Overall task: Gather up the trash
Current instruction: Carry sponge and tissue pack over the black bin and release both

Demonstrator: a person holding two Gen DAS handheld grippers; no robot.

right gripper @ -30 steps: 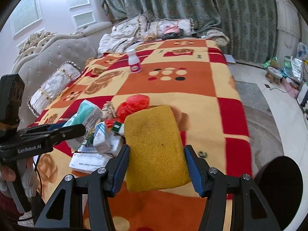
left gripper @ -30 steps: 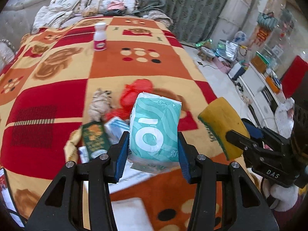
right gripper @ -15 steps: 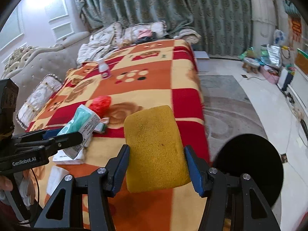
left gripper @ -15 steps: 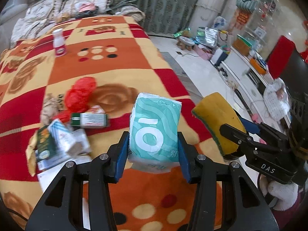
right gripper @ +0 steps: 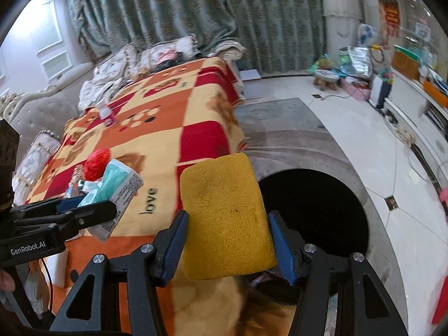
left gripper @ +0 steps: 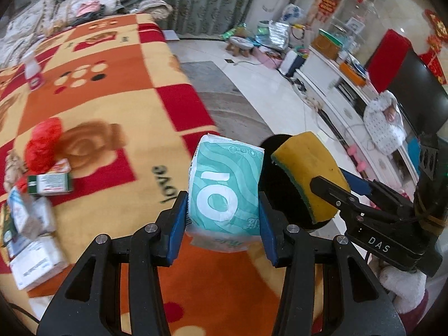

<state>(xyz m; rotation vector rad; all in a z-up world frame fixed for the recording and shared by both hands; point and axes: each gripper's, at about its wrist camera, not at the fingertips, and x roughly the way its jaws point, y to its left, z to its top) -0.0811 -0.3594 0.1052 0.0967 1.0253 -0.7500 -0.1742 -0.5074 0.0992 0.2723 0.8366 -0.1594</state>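
My left gripper [left gripper: 222,224] is shut on a teal tissue pack [left gripper: 225,189], held above the bed's blanket near its right edge. My right gripper [right gripper: 228,240] is shut on a yellow sponge [right gripper: 226,218], held over the bed edge beside a round black bin [right gripper: 313,207] on the floor. The sponge [left gripper: 310,173] and the bin [left gripper: 282,184] also show in the left wrist view, just right of the tissue pack. The left gripper and the tissue pack [right gripper: 114,187] show at the left of the right wrist view.
On the blanket [left gripper: 112,106] lie a crumpled red bag [left gripper: 43,144], a green-and-white box [left gripper: 50,183], several more boxes [left gripper: 30,240] and a white bottle [left gripper: 32,70] further back. A grey rug [right gripper: 280,128] and tiled floor lie to the right, with a cluttered white cabinet [left gripper: 336,72].
Both grippers have swung right with their loads, from over the trash pile toward the bed's edge. The black bin has come into view under the sponge.
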